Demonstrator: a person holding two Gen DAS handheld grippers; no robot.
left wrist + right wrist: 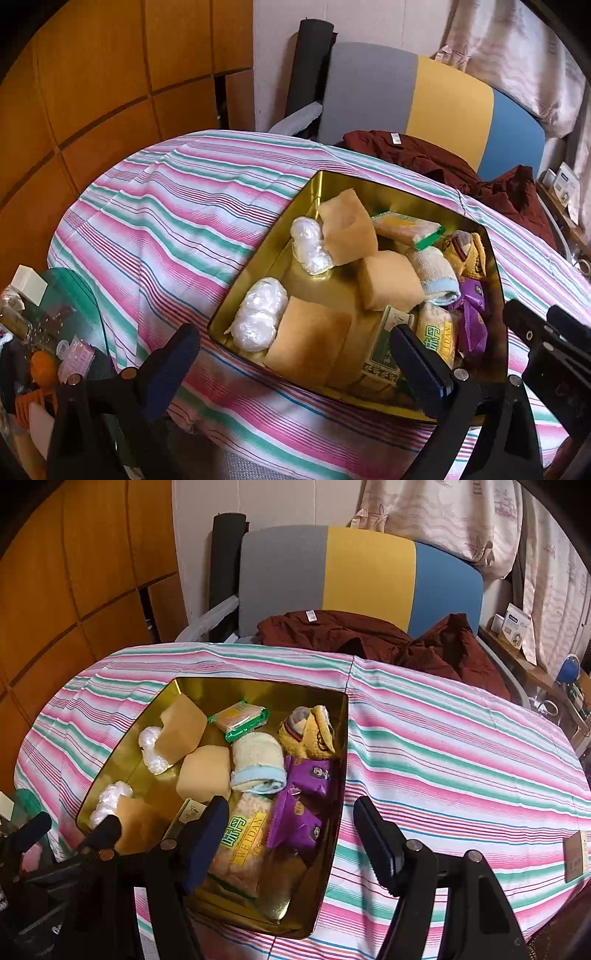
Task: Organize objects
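Note:
A gold tin (258,266) (122,760) sits on the striped cloth. It holds tan sponges (347,232), white plastic-wrapped bundles (258,317), a rolled towel with a blue edge (258,764), a yellow cloth (310,734), purple snack packets (306,797), a green-edged packet (240,720) and a WEIDAN packet (243,845). My left gripper (295,354) hovers open over the tin's near left corner, above a sponge. My right gripper (291,834) is open too, with its left finger above the WEIDAN packet and its right finger above the cloth. Neither holds anything.
The striped cloth (443,757) runs wide to the right of the tin, with a small cardboard box (576,856) at its right edge. Behind are a grey, yellow and blue chair (369,572) and a maroon garment (369,635). A cluttered glass side table (66,295) stands at the left.

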